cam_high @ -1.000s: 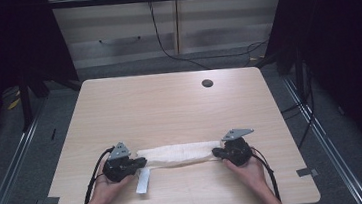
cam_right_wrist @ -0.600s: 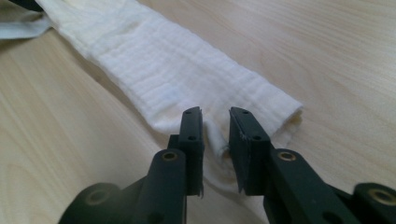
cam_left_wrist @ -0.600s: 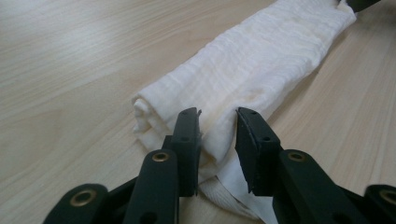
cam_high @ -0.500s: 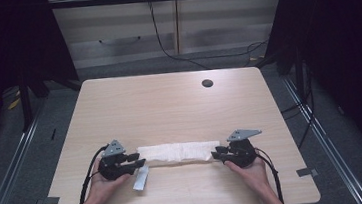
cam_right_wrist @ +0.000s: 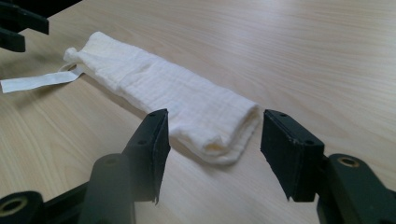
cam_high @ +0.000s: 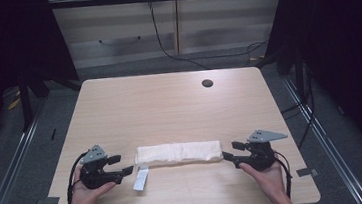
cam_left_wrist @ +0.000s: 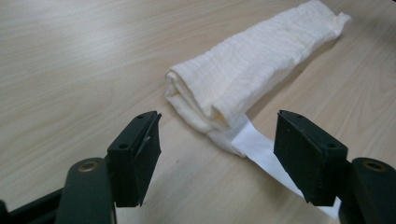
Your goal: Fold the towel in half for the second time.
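On the tabletop (cam_high: 169, 108) near its front edge the folded white cloth (cam_high: 179, 153) lies flat, tag (cam_high: 140, 177) trailing, freed: left claw (cam_high: 120, 167) and right claw (cam_high: 227, 151) just opened wide, backed off each end, empty; fold looks done.

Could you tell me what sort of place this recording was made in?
Probably a lab or test bay set up for recording. A bare wooden table stands between dark curtains, cables trail across the floor, and a person works on a folded white cloth with a hand-held gripper in each hand.

Crinkled cloth towel (cam_high: 179, 153), matt wood table (cam_high: 169, 103)
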`<state>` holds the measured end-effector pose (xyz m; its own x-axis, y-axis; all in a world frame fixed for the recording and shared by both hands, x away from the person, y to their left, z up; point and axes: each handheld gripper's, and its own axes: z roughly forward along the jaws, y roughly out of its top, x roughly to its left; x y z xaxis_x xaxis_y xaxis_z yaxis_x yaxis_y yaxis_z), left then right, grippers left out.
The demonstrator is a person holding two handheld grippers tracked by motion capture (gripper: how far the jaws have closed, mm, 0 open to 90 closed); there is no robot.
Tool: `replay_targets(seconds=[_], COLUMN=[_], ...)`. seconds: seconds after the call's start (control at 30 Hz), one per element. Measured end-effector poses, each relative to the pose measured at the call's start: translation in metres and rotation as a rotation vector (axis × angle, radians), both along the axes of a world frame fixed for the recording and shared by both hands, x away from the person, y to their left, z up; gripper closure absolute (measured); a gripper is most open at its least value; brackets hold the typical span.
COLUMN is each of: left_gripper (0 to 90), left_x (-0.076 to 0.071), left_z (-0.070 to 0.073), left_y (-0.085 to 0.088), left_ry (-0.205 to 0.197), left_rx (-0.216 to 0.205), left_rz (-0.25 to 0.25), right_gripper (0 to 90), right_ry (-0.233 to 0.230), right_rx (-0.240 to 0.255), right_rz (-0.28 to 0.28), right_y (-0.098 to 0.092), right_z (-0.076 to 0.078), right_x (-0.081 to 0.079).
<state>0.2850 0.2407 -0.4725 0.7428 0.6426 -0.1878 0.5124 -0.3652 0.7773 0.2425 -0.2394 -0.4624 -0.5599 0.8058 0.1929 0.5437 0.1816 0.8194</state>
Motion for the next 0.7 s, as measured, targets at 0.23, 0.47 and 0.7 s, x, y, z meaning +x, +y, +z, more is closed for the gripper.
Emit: replay_targets(seconds=[0.23, 0.47, 0.7], left_gripper=[19.7, 16.8, 16.0], left_x=[-0.002, 0.004, 0.006], left_z=[-0.001, -0.003, -0.01], left_y=[0.018, 0.046, 0.057], left_ry=[0.025, 0.021, 0.005], left_rx=[-0.025, -0.079, -0.096], left_rz=[0.052, 0.149, 0.176], right_gripper=[37.6, 33.4, 30.1], right_ry=[-0.015, 0.001, 0.017], right_rx=[0.002, 0.007, -0.041], right_rz=[-0.071, -0.155, -0.176], right_y=[-0.026, -0.046, -0.048], right_z=[-0.004, -0.01, -0.019], right_x=[-0.016, -0.024, -0.021])
